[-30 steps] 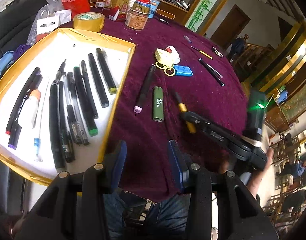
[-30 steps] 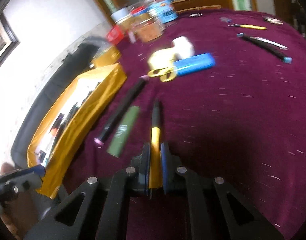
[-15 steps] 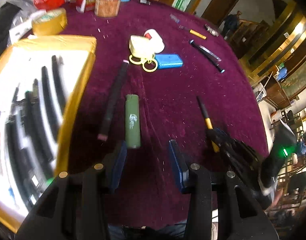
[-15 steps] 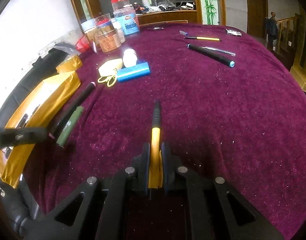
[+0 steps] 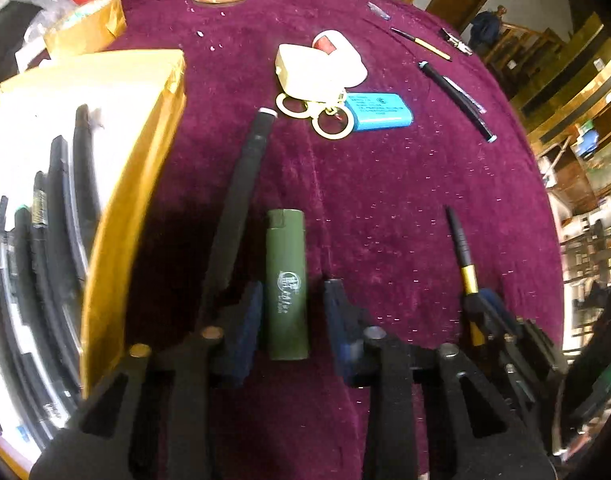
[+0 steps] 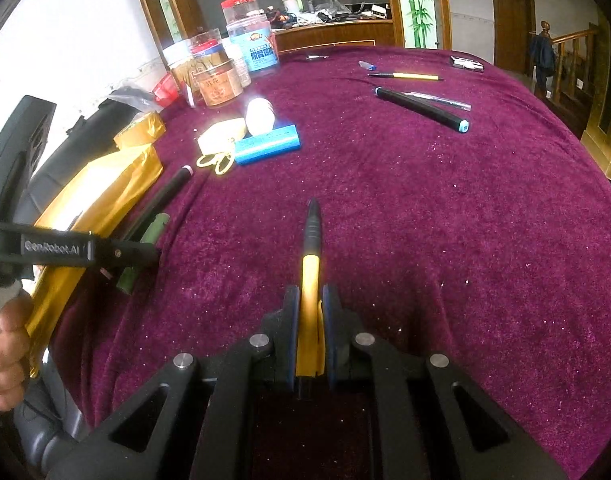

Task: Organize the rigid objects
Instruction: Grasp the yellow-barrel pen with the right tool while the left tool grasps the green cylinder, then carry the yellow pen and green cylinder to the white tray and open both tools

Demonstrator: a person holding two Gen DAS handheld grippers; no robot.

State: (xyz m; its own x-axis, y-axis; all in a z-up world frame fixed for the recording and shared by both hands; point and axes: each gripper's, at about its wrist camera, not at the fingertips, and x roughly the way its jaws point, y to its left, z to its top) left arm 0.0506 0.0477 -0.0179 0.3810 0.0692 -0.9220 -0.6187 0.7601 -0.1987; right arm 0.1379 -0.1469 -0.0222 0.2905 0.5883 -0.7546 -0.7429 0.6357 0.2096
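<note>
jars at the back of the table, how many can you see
4 in the right wrist view: an orange-labelled jar in front, a red-lidded jar behind it, a white-lidded jar leftmost, and a tall blue-labelled jar on the right. More may hide behind them.

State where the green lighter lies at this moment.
In the left wrist view, the green lighter lies on the purple cloth between the closing left gripper pads, just right of the long black marker.
</note>
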